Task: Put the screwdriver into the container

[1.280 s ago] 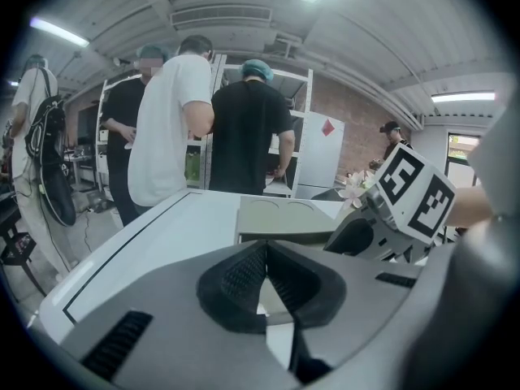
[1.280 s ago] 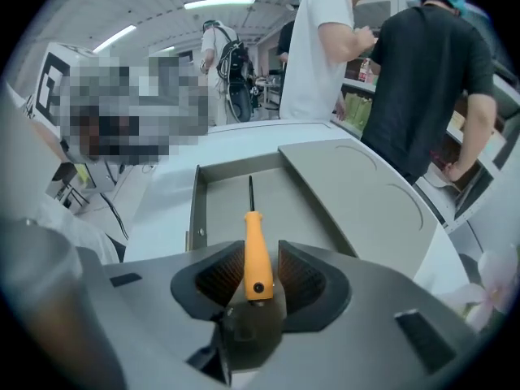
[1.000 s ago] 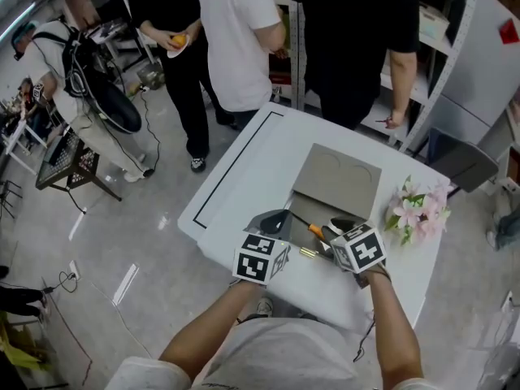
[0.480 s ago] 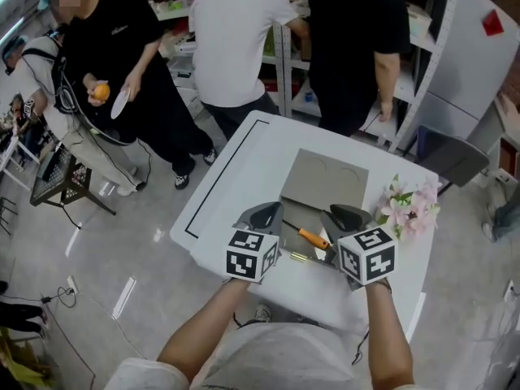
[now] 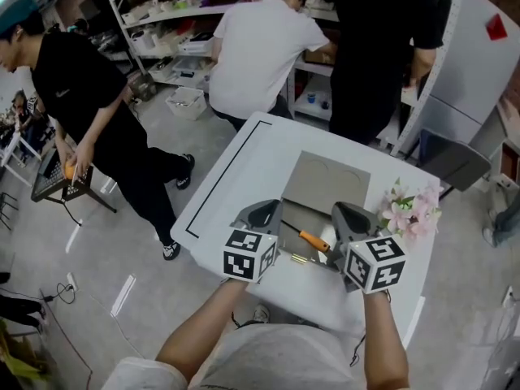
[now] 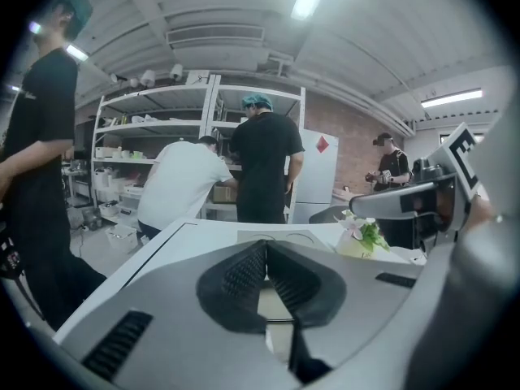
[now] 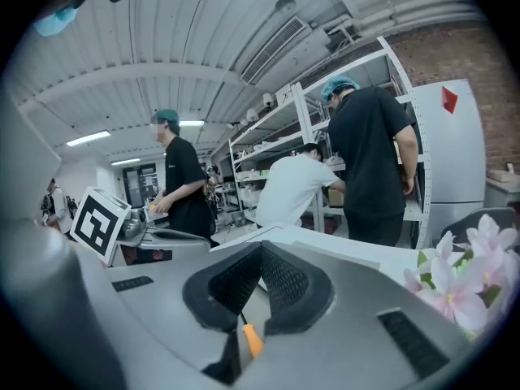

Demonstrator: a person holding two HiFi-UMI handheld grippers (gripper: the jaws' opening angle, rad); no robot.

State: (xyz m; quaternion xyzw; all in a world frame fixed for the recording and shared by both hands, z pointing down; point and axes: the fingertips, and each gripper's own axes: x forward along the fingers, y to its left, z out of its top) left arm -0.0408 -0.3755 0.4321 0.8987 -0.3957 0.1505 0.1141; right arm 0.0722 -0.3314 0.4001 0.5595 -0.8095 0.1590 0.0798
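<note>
The screwdriver (image 5: 313, 240), with an orange handle and a thin dark shaft, lies on the white table (image 5: 236, 185) at the near edge of the flat grey container (image 5: 329, 181). My left gripper (image 5: 262, 211) hovers just left of it with its jaws together and nothing between them (image 6: 265, 244). My right gripper (image 5: 349, 215) is just right of the handle, jaws closed tip to tip (image 7: 261, 246). In the right gripper view the orange handle (image 7: 252, 340) shows below the jaws, not gripped.
A small brass piece (image 5: 299, 258) lies on the table near me. Pink flowers (image 5: 414, 205) stand at the table's right side. A black line (image 5: 219, 173) runs along the left edge. Three people stand around the far side, by the shelves (image 5: 187, 23).
My right gripper's jaws have closed and both grippers have drawn slightly apart. The screwdriver stays on the table. The person in black has walked to the left.
</note>
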